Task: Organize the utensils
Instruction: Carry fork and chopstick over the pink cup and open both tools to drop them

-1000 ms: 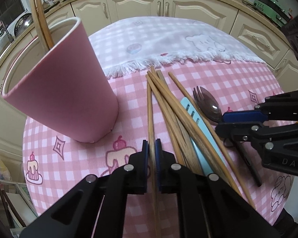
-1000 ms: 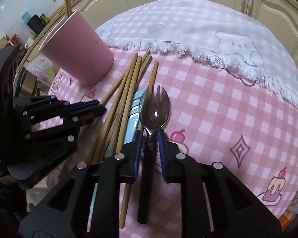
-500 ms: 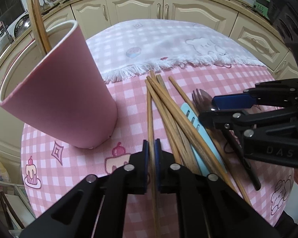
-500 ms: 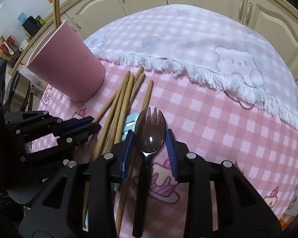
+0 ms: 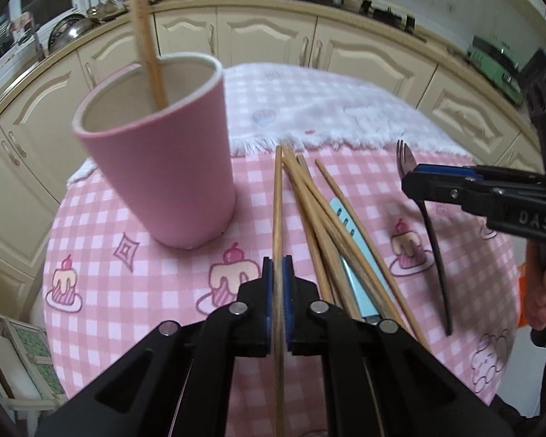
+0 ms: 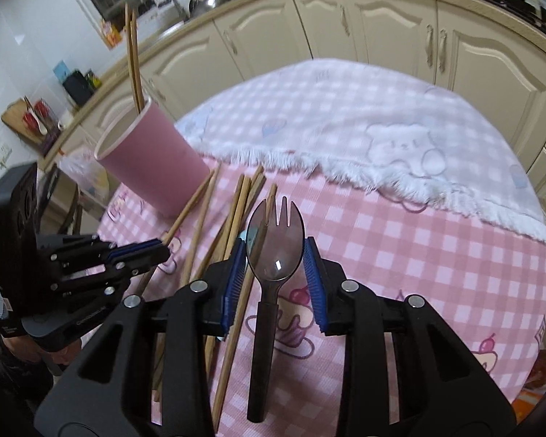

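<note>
Nearest the left wrist camera, the left gripper [image 5: 277, 302] is clenched on a single chopstick [image 5: 277, 196], whose long axis runs straight out ahead between the pads, its far tip pointing past the right side of the pink cup [image 5: 163, 167]; the cup stands ahead and to the left of that tip, upright on the pink checked tabletop [image 5: 134, 291], with two chopsticks already leaning in it [image 5: 147, 36]. So the move seems to turn on swinging the held stick's far end up and left until it stands over the cup's mouth. Just right of the held stick lies the loose bundle of chopsticks [image 5: 320, 218] with a light-blue utensil [image 5: 349, 240] among them, all fanning away roughly parallel. Farther right, the right gripper [image 6: 275, 266] has its pads spread either side of the bowl of a dark spork [image 6: 273, 251]; whether they touch it I cannot tell, though in the left view the spork's head looks raised and its handle slopes down. Its long axis lies along the gripper, tines away. The left gripper is the nearer to the cup, which in the right view sits well off to the far left [image 6: 149, 167]
</note>
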The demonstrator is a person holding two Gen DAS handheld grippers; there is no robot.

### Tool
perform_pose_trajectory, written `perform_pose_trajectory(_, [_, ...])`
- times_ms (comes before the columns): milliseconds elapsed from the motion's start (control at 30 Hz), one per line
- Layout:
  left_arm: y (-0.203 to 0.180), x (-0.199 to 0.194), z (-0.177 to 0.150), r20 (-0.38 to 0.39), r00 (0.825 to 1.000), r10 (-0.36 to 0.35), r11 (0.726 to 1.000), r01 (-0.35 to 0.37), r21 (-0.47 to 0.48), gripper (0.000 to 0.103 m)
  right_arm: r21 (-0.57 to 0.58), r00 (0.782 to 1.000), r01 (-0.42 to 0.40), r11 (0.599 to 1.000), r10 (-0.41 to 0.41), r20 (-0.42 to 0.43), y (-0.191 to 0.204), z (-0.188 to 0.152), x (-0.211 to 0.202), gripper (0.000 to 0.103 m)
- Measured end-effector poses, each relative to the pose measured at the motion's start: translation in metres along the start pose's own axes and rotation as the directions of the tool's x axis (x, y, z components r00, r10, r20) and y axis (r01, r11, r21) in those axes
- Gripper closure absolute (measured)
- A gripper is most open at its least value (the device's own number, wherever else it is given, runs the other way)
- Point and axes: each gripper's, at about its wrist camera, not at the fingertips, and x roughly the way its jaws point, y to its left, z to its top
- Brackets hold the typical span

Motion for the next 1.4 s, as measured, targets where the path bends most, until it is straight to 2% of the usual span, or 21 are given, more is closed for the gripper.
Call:
perform_pose_trajectory(100, [0.004, -0.022, -0.003, 0.079, 0.997, -0.008, 1.0, 0.01, -0.024, 0.098, 0.0, 0.999, -0.02, 1.0, 0.02, 0.047, 0.002, 0.003, -0.01, 0.071])
perform_pose_trajectory(200, [0.009, -0.046, -0.002, 0.167, 0.986, -0.007, 0.999, 0.015, -0.05, 0.098, -0.012, 0.994, -0.042, 0.999, 0.043, 0.101, 0.008, 0.008, -0.02, 0.071])
perform_pose_trajectory(300, [0.018, -0.069, 0.002, 0.259, 0.966, -0.007, 0.997, 0.026, -0.071, 0.098, -0.022, 0.987, -0.059, 0.998, 0.061, 0.149, 0.015, 0.016, -0.031, 0.071])
perform_pose_trajectory(400, [0.023, -0.091, 0.011, 0.359, 0.933, -0.002, 0.995, 0.037, -0.09, 0.098, -0.043, 0.979, -0.064, 0.997, 0.072, 0.193, 0.022, 0.027, -0.042, 0.071])
perform_pose_trajectory(600, [0.03, -0.127, 0.04, 0.522, 0.853, 0.032, 0.992, 0.039, -0.123, 0.098, -0.087, 0.96, -0.075, 0.993, 0.096, 0.263, 0.038, 0.052, -0.059, 0.071])
perform_pose_trajectory(633, [0.032, -0.133, 0.045, 0.556, 0.83, 0.042, 0.991, 0.034, -0.126, 0.098, -0.095, 0.957, -0.079, 0.992, 0.102, 0.273, 0.041, 0.057, -0.061, 0.071])
perform_pose_trajectory(733, [0.038, -0.146, 0.06, 0.617, 0.785, 0.064, 0.99, 0.03, -0.14, 0.098, -0.123, 0.942, -0.092, 0.988, 0.126, 0.31, 0.053, 0.073, -0.071, 0.071])
perform_pose_trajectory(833, [0.047, -0.157, 0.08, 0.683, 0.724, 0.096, 0.985, 0.028, -0.168, 0.098, -0.163, 0.918, -0.11, 0.981, 0.163, 0.361, 0.071, 0.093, -0.081, 0.071])
perform_pose_trajectory(933, [0.052, -0.162, 0.095, 0.728, 0.674, 0.124, 0.983, 0.017, -0.183, 0.098, -0.208, 0.893, -0.118, 0.971, 0.195, 0.404, 0.092, 0.116, -0.085, 0.071])
perform_pose_trajectory(967, [0.053, -0.163, 0.102, 0.746, 0.651, 0.138, 0.982, 0.006, -0.187, 0.098, -0.217, 0.889, -0.123, 0.968, 0.205, 0.41, 0.096, 0.121, -0.085, 0.071])
perform_pose_trajectory(1067, [0.057, -0.165, 0.116, 0.777, 0.607, 0.17, 0.98, -0.02, -0.198, 0.098, -0.237, 0.882, -0.132, 0.962, 0.224, 0.415, 0.109, 0.139, -0.077, 0.071])
perform_pose_trajectory(1133, [0.059, -0.16, 0.121, 0.782, 0.595, 0.186, 0.977, -0.029, -0.21, 0.098, -0.248, 0.878, -0.137, 0.959, 0.234, 0.417, 0.116, 0.147, -0.071, 0.071])
perform_pose_trajectory(1200, [0.064, -0.155, 0.126, 0.778, 0.599, 0.189, 0.976, -0.025, -0.218, 0.098, -0.258, 0.879, -0.131, 0.957, 0.232, 0.416, 0.121, 0.15, -0.066, 0.071])
perform_pose_trajectory(1267, [0.065, -0.147, 0.127, 0.771, 0.606, 0.195, 0.974, -0.027, -0.224, 0.098, -0.264, 0.883, -0.126, 0.956, 0.23, 0.409, 0.124, 0.152, -0.058, 0.071])
perform_pose_trajectory(1400, [0.07, -0.126, 0.121, 0.743, 0.64, 0.195, 0.973, -0.031, -0.228, 0.098, -0.263, 0.899, -0.121, 0.957, 0.218, 0.381, 0.124, 0.15, -0.04, 0.071])
